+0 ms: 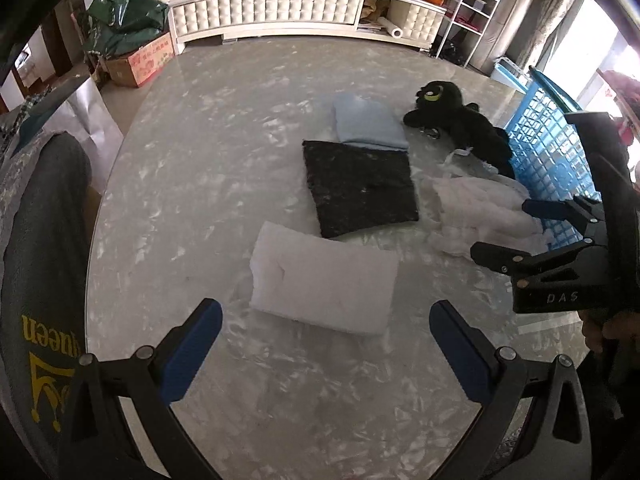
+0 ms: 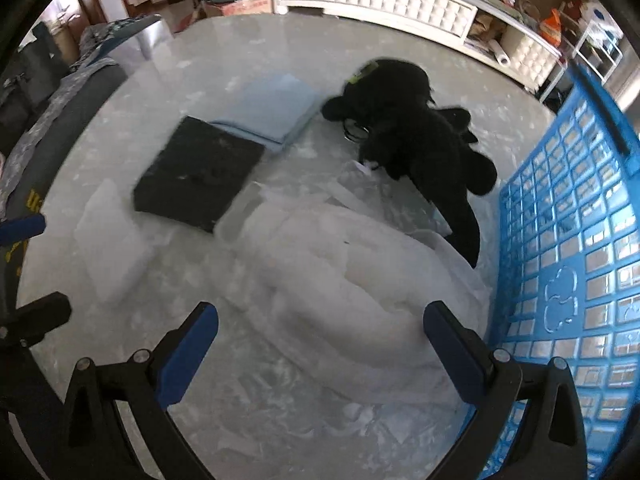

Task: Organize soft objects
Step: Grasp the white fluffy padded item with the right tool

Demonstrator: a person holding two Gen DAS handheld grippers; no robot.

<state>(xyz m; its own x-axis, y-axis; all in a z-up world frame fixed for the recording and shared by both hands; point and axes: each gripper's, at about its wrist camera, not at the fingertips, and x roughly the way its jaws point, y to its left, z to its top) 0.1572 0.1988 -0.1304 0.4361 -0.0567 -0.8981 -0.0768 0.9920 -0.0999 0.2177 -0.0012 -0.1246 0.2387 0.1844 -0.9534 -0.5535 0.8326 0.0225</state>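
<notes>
Here both claws, left claw and right claw, gape above the marble table.

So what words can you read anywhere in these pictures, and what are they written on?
"DAS": on the black body of the right gripper, seen from the left wrist.
"queen", sideways in yellow, the start hidden: on the person's dark shirt.
Red print on the cardboard box: too small to read.
Boxes on the white cabinet: too blurred to read.
</notes>
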